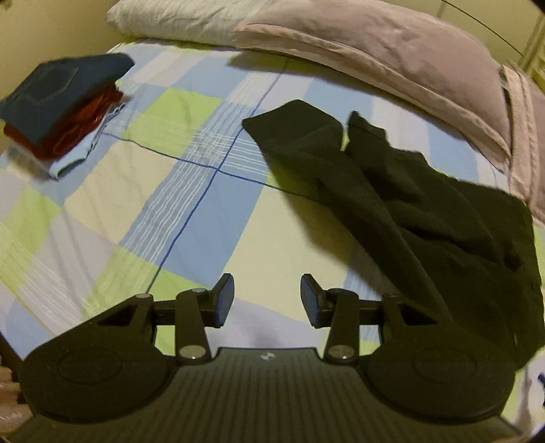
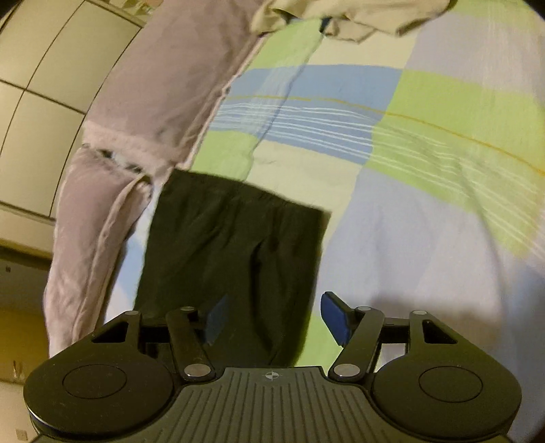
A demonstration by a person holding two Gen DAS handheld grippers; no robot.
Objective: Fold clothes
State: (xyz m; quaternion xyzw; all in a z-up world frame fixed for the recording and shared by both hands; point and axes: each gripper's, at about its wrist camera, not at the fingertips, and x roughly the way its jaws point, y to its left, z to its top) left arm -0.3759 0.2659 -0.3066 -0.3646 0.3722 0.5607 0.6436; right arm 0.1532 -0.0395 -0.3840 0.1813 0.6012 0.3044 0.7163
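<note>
A pair of black trousers [image 1: 402,191] lies spread on the checked bed sheet [image 1: 177,191], legs pointing to the far middle, waist toward the right. My left gripper [image 1: 267,300] is open and empty, above the sheet to the left of the trousers. In the right wrist view the trousers' waistband end [image 2: 238,235] lies flat ahead. My right gripper [image 2: 272,320] is open, hovering over the trousers' near part; its left fingertip [image 2: 216,320] is over the black cloth.
A stack of folded clothes [image 1: 58,112], dark blue on top, red and light blue below, sits at the far left. Pillows [image 1: 368,47] lie along the bed's head. A mauve pillow [image 2: 136,112] and a beige garment [image 2: 340,17] border the sheet [image 2: 425,153].
</note>
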